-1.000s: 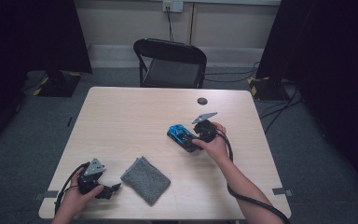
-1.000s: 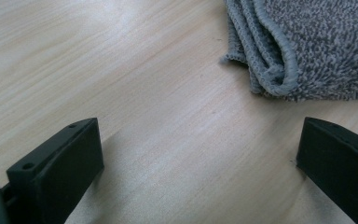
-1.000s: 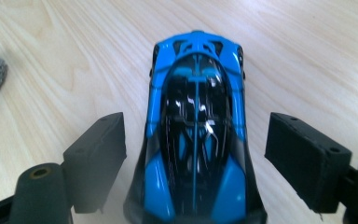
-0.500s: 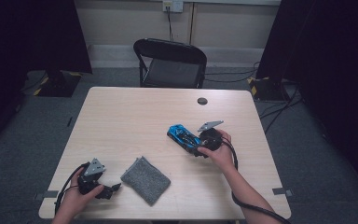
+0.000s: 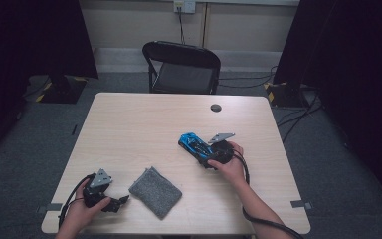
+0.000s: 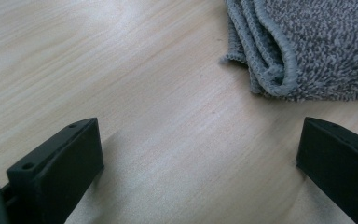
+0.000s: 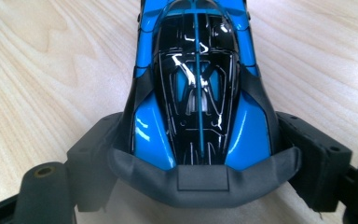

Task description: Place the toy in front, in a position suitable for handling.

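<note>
Right tool (image 5: 210, 158) has its jaws clamped on the tail end of the blue toy race car (image 5: 195, 146), which sits on the surface (image 5: 144, 124) a bit right of the middle. Left tool (image 5: 121, 201) is wide open with nothing in it, just beside the folded grey cloth (image 5: 155, 191). Small black disc (image 5: 216, 107) sits well behind the car, with nothing between them.

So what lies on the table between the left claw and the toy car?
In the high view, a folded grey cloth lies just right of the left claw; from it up to the toy car is bare table.
</note>
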`<state>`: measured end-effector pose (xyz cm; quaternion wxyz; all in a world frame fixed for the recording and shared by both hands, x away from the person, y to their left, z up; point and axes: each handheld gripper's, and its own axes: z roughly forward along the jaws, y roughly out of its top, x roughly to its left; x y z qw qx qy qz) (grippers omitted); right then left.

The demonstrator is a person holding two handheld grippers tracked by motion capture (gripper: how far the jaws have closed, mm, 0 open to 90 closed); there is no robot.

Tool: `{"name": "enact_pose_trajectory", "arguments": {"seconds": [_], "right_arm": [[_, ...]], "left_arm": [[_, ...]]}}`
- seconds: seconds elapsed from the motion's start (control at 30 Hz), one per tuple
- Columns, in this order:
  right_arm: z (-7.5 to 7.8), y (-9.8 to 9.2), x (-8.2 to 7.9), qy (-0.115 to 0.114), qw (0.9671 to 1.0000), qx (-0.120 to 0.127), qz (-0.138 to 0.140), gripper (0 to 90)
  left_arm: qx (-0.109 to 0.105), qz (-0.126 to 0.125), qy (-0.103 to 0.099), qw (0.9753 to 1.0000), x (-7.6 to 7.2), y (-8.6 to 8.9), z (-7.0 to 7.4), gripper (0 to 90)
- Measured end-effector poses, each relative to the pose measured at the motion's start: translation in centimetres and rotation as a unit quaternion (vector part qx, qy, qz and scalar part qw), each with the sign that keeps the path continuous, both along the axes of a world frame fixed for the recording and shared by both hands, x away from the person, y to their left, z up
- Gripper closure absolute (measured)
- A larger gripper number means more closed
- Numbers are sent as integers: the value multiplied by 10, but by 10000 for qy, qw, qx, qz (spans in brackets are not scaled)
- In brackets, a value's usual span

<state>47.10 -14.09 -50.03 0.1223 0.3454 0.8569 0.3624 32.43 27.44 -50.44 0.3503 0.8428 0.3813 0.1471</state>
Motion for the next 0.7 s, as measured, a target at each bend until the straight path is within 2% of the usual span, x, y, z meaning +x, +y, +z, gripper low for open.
{"name": "enact_pose_trajectory", "arguments": {"seconds": [0.13,0.2,0.37,0.43,0.5,0.53,0.6,0.63,0.7], "right_arm": [[-5,0,-3,-242,9997,43,-14,212],[-5,0,-3,-245,9997,42,-23,216],[-5,0,-3,-270,9996,59,28,237],[-5,0,-4,-279,9996,51,-15,238],[-5,0,-4,-276,9996,52,-29,238],[-5,0,-4,-277,9996,52,-32,238],[-5,0,-4,-277,9996,52,-31,238],[-5,0,-4,-276,9996,53,-30,238],[-5,0,-4,-275,9996,53,-31,238]], "left_arm": [[2,9,1,10000,0,0,0,0],[-5,48,16,10000,-1,-1,0,0],[136,65,243,9996,-1,-4,5,5],[169,51,242,9996,-1,-3,7,45],[59,94,231,9997,-1,-1,10,177],[6,106,279,9996,0,0,11,211],[-12,129,334,9994,0,2,12,209],[24,134,317,9994,0,2,14,209],[-38,147,247,9996,0,2,20,209]]}}
